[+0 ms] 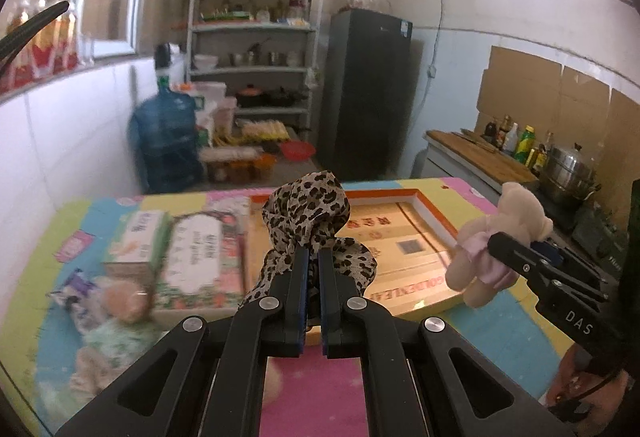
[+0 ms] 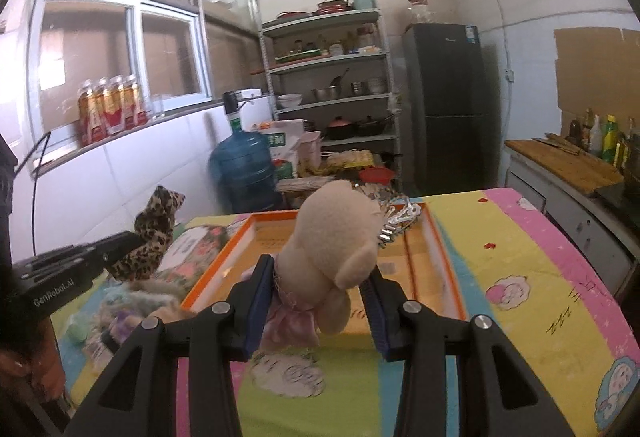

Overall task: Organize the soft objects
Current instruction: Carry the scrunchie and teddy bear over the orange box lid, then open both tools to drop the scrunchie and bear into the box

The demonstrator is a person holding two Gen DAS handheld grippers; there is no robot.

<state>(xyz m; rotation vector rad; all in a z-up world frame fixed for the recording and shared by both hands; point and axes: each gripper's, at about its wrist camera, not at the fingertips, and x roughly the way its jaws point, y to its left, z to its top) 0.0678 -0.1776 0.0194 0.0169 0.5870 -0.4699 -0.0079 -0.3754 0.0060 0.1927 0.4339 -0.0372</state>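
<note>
Grippers hold soft things above the orange tray.

Left gripper pinches the leopard scarf; right gripper squeezes the teddy bear. Only the right view shows a chain inside the tray.

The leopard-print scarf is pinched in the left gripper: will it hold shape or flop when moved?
Probably floppy: the scarf bunches above the left gripper and trails loosely beside it. Likely light, since thin fabric. It could drag across the orange-rimmed box.
</note>
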